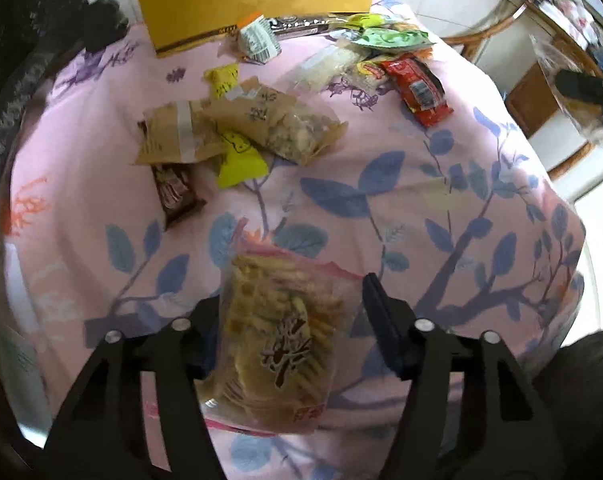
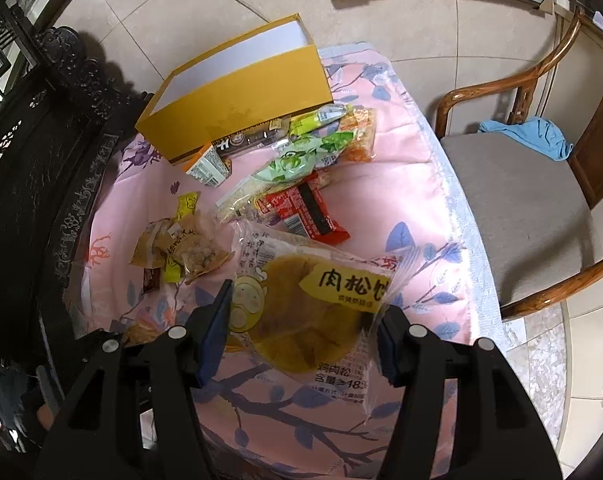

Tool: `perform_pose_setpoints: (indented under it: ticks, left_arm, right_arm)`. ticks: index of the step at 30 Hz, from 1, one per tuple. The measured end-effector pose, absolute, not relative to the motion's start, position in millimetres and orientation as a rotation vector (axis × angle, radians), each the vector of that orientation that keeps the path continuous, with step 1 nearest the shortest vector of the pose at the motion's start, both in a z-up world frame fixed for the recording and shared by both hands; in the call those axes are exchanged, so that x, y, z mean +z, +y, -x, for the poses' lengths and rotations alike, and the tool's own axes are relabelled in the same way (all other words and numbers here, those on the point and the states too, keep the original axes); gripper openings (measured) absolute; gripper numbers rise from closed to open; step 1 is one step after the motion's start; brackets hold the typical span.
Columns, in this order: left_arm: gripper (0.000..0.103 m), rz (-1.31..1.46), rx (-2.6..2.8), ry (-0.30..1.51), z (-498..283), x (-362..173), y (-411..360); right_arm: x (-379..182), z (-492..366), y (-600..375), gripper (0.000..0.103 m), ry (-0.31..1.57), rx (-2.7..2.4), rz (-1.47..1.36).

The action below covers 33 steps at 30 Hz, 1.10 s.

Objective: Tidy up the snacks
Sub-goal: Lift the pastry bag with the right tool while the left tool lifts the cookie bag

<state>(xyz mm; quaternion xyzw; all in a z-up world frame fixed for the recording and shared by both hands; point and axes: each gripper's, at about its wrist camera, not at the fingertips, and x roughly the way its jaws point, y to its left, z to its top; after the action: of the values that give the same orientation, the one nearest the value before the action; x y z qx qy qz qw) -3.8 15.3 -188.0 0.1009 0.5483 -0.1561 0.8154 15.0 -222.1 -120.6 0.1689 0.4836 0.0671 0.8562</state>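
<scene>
Left gripper [image 1: 289, 316] steeply downward, perhaps straddling cracker bag [image 1: 277, 344]

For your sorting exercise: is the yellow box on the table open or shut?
Open. The yellow box has no lid on it, and its white inner walls show from above; no snacks are visible inside.

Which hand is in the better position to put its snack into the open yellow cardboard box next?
Right, probably. Its fingers already clamp the clear-wrapped round yellow cake. The left fingers only straddle the clear bag of ridged biscuits, one not yet touching. The yellow cardboard box stands open.
</scene>
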Motion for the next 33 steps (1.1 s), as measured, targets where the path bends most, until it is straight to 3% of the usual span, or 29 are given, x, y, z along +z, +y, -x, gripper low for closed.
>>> perform_pose_setpoints:
  ticks: [1,5,10,12,13,14,15,17,22,33]
  left_arm:
    - [0.086,-0.262,-0.325,1.163,3.5,-186.9,15.8]
    - [0.097,-0.431,-0.38,1.102,6.6,-183.8,17.6]
    - [0.101,-0.636,-0.445,1.089,18.6,-213.1,14.3]
    - [0.101,-0.583,-0.479,1.056,19.9,-210.8,18.5]
    - [0.096,-0.553,-0.502,1.078,17.9,-211.7,18.6]
    - [0.081,-0.517,-0.5,1.095,16.8,-213.2,19.7]
    - [0.076,-0.473,-0.51,1.106,16.7,-213.0,21.6]
    - [0.052,-0.421,-0.55,1.133,18.3,-212.1,22.9]
    - [0.05,-0.531,-0.58,1.095,32.1,-211.2,8.2]
    - [0.05,-0.347,-0.532,1.104,30.9,-188.6,18.3]
  right_arm:
    - [-119.8,-14.5,-222.0,0.061,1.014,0.147,-0.359]
    - [-111.4,-10.2,-215.1,0.061,1.014,0.141,-0.328]
    - [-101.8,13.3,-205.5,0.061,0.977,0.1,-0.343]
    - [-103.7,21.6,-202.6,0.061,0.975,0.078,-0.36]
    - [-106.0,27.0,-200.8,0.061,0.987,0.059,-0.372]
    - [-107.2,30.3,-199.5,0.061,0.994,0.049,-0.38]
    - [-107.9,34.9,-197.3,0.061,0.998,0.045,-0.388]
    - [-106.5,43.1,-192.8,0.061,0.992,0.034,-0.385]
    - [-99.0,54.2,-184.2,0.061,0.974,0.003,-0.362]
    - [-83.9,51.6,-175.9,0.061,0.932,0.039,-0.329]
